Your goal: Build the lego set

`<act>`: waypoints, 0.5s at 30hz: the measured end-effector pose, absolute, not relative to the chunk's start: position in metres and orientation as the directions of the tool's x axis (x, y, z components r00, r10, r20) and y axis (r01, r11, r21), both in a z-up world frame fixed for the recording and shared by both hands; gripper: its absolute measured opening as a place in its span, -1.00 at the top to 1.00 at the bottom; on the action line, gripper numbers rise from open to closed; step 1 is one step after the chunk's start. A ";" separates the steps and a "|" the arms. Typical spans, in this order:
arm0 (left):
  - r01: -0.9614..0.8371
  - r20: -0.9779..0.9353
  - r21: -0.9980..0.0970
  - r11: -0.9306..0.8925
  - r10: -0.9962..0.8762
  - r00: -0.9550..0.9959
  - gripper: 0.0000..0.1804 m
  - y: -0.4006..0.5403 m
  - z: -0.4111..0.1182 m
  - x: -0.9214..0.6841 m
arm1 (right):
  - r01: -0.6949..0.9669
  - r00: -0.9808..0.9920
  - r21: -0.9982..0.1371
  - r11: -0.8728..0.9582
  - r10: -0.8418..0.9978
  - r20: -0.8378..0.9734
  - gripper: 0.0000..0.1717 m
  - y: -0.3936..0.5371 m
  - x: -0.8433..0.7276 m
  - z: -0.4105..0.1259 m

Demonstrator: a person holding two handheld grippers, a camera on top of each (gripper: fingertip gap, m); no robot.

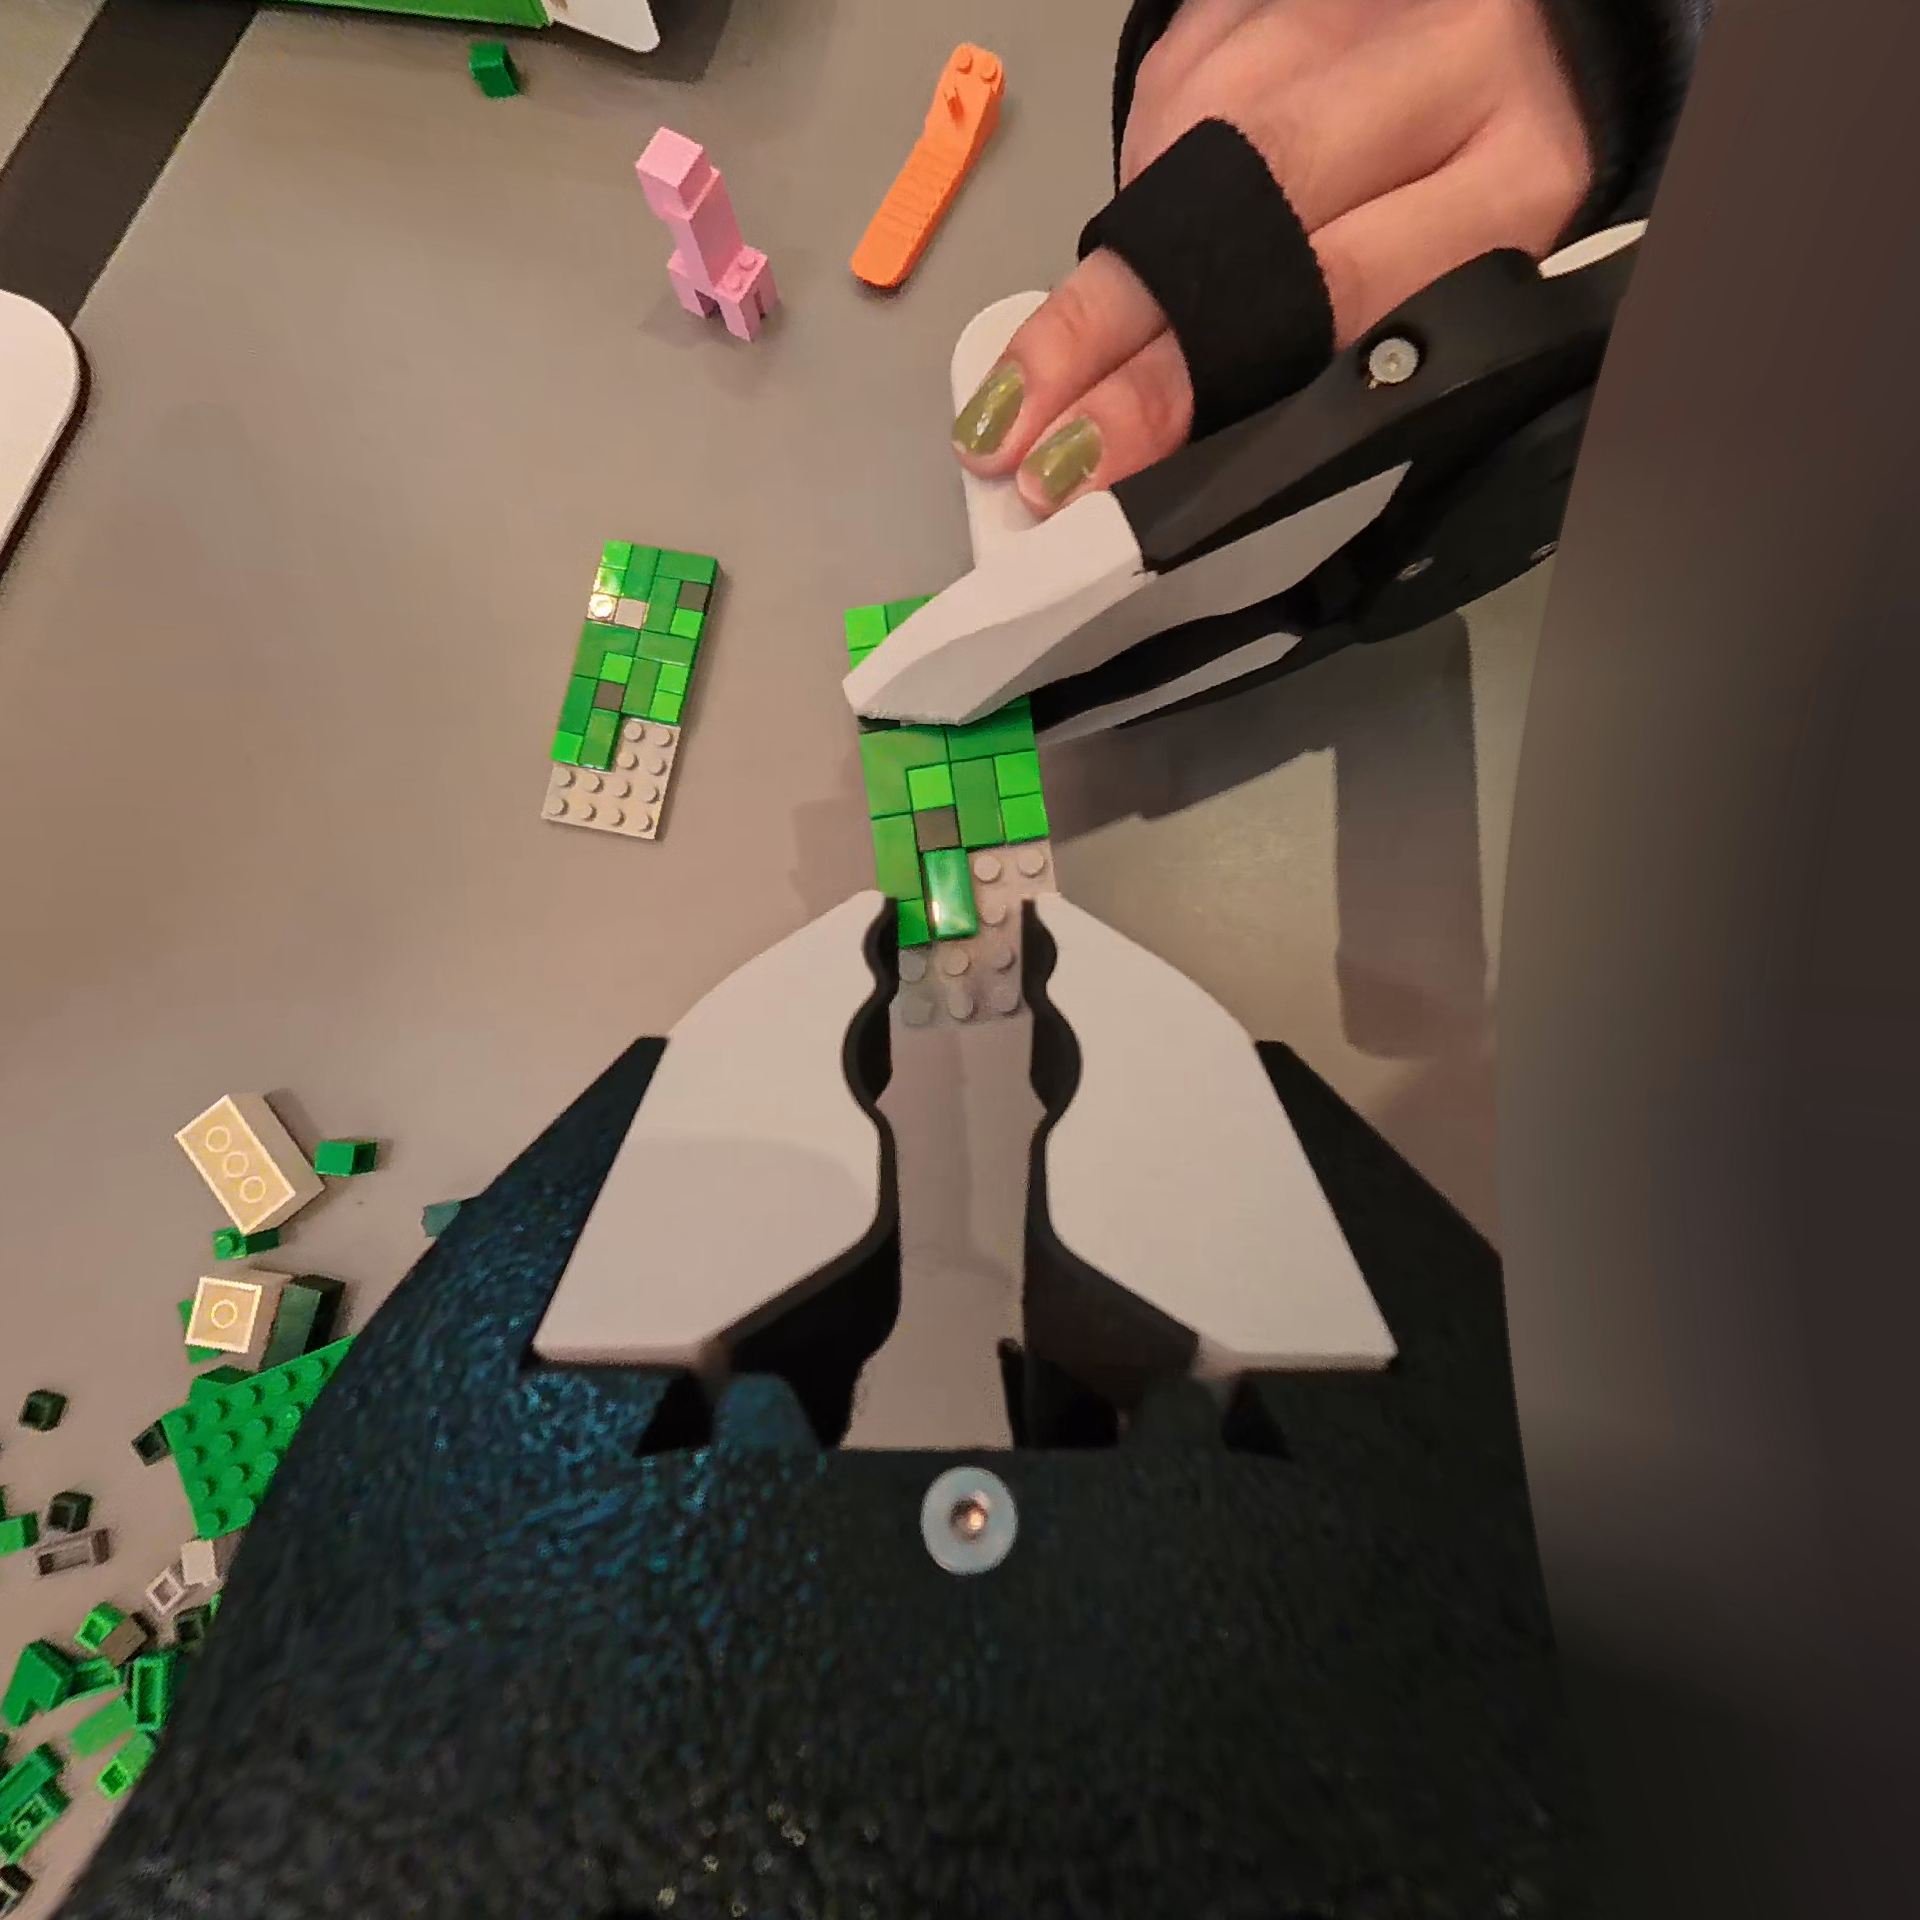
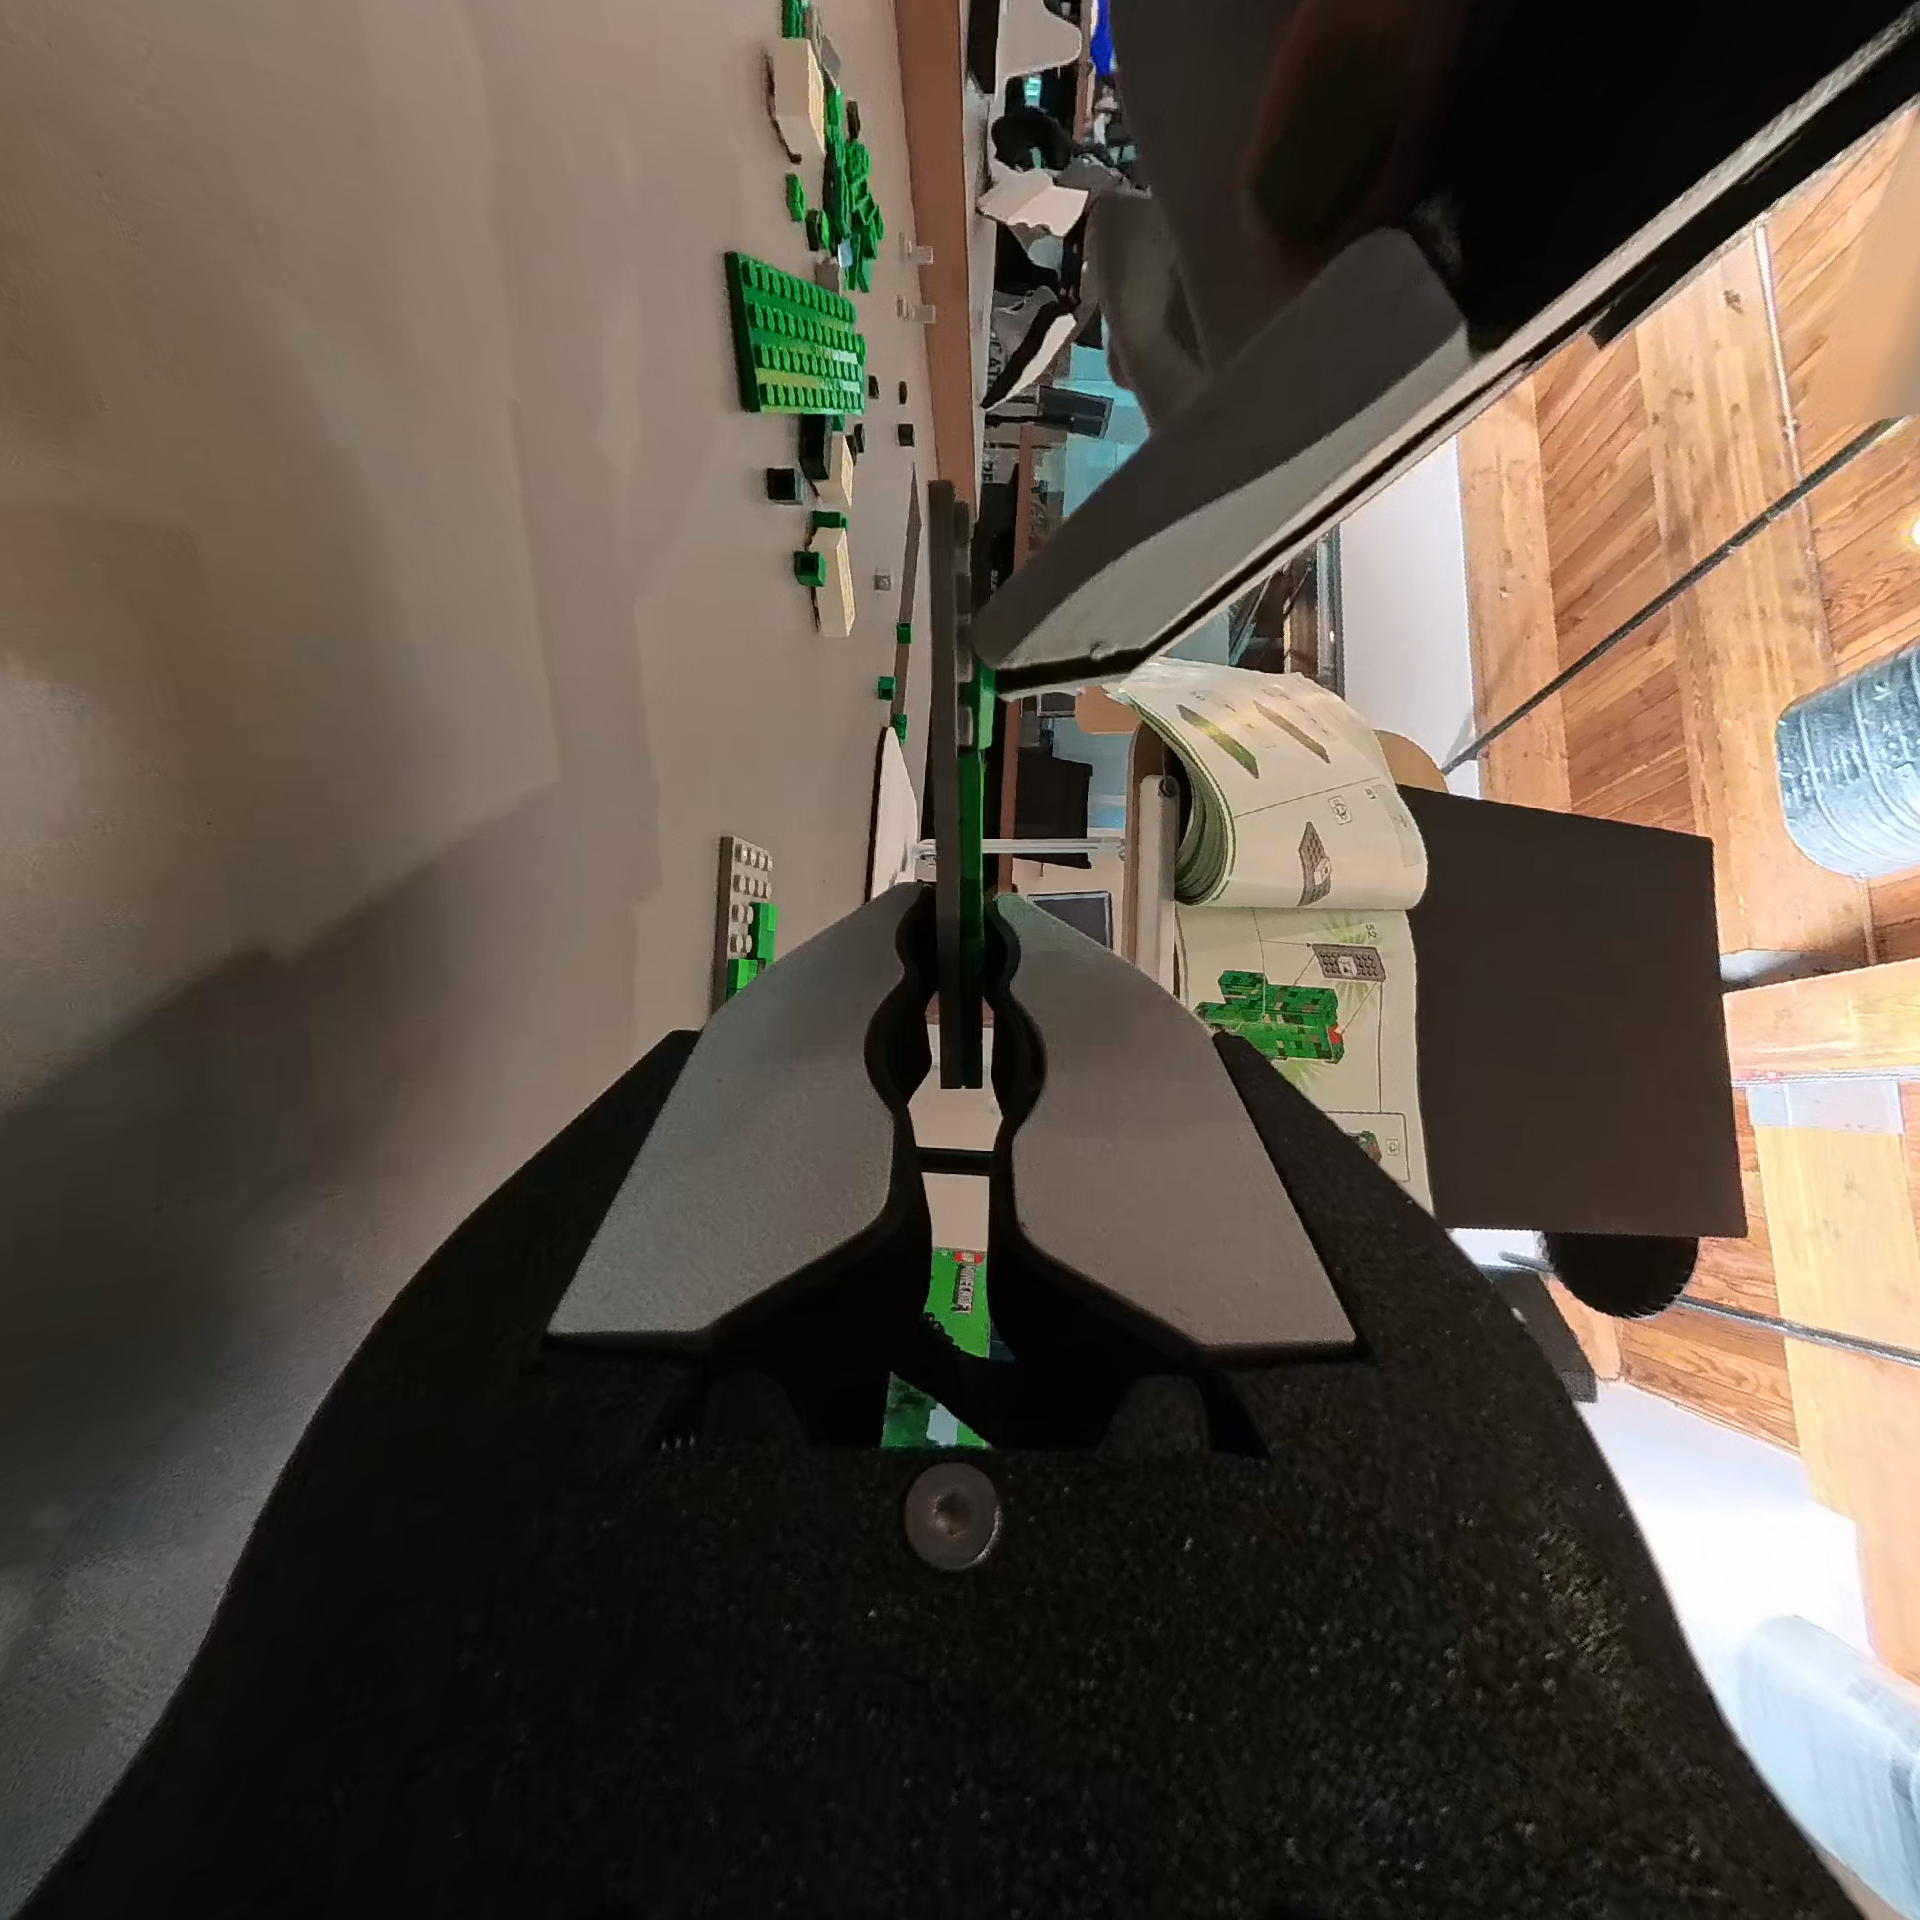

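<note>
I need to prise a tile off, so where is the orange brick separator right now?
In the left wrist view the orange plastic brick separator lies on the grey table at the far end, right of the pink brick figure and left of the hand.

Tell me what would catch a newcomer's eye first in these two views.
First, the green-tiled grey plate held above the table's middle: the right gripper clamps its far end, while the left gripper stands open around its near studded end. Next, a matching tiled plate lies flat to the left, with a pink figure and an orange tool behind. Loose green bricks crowd the near left corner.
</note>
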State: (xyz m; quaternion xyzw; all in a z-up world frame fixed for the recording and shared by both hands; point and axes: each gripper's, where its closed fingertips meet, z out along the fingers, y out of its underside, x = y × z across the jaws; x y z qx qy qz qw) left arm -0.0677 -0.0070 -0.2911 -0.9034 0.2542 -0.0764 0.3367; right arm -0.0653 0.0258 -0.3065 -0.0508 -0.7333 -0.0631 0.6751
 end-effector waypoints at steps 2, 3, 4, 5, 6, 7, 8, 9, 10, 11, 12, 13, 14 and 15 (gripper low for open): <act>-0.410 -0.039 -0.644 -0.646 -0.507 0.861 0.68 -0.008 -0.291 -0.068 | 0.159 -0.089 0.015 0.987 -0.001 0.996 0.93 0.025 -0.065 -0.307; -0.414 -0.049 -0.645 -0.642 -0.506 0.861 0.62 -0.008 -0.290 -0.068 | 0.160 -0.095 0.009 0.987 0.006 0.995 0.93 0.025 -0.065 -0.308; -0.423 -0.067 -0.656 -0.625 -0.510 0.858 0.57 -0.009 -0.288 -0.068 | 0.160 -0.101 0.003 0.987 0.013 0.995 0.93 0.026 -0.065 -0.308; -0.438 -0.095 -0.676 -0.593 -0.519 0.849 0.52 -0.010 -0.284 -0.067 | 0.157 -0.106 -0.005 0.988 0.022 0.994 0.93 0.025 -0.065 -0.307; -0.463 -0.132 -0.701 -0.542 -0.540 0.831 0.44 -0.011 -0.279 -0.064 | 0.152 -0.117 -0.026 0.988 0.044 0.992 0.93 0.024 -0.063 -0.305; -0.494 -0.190 -0.722 -0.484 -0.548 0.815 0.37 -0.012 -0.275 -0.064 | 0.146 -0.134 -0.061 0.987 0.081 0.988 0.93 0.024 -0.063 -0.304; -0.538 -0.270 -0.731 -0.419 -0.547 0.792 0.31 -0.013 -0.270 -0.066 | 0.139 -0.156 -0.106 0.985 0.128 0.979 0.93 0.022 -0.062 -0.302; -0.594 -0.360 -0.726 -0.347 -0.544 0.758 0.27 -0.014 -0.266 -0.069 | 0.135 -0.176 -0.154 0.979 0.176 0.968 0.93 0.021 -0.061 -0.299; -0.657 -0.454 -0.705 -0.267 -0.542 0.707 0.25 -0.017 -0.262 -0.069 | 0.134 -0.195 -0.196 0.971 0.220 0.956 0.93 0.020 -0.061 -0.296; -0.716 -0.543 -0.673 -0.183 -0.535 0.647 0.25 -0.019 -0.259 -0.069 | 0.129 -0.215 -0.227 0.965 0.251 0.944 0.93 0.017 -0.059 -0.293; -0.768 -0.619 -0.632 -0.105 -0.528 0.582 0.25 -0.023 -0.257 -0.066 | 0.124 -0.215 -0.241 0.963 0.263 0.941 0.93 0.014 -0.058 -0.288; -0.808 -0.688 -0.588 -0.039 -0.501 0.525 0.25 -0.025 -0.254 -0.065 | 0.120 -0.215 -0.239 0.964 0.260 0.941 0.93 0.010 -0.057 -0.283; -0.839 -0.751 -0.544 0.023 -0.460 0.474 0.26 -0.027 -0.250 -0.063 | 0.114 -0.221 -0.234 0.966 0.254 0.942 0.93 0.006 -0.055 -0.280; -0.862 -0.805 -0.497 0.095 -0.421 0.418 0.33 -0.031 -0.245 -0.058 | 0.109 -0.223 -0.234 0.966 0.254 0.941 0.93 0.003 -0.054 -0.277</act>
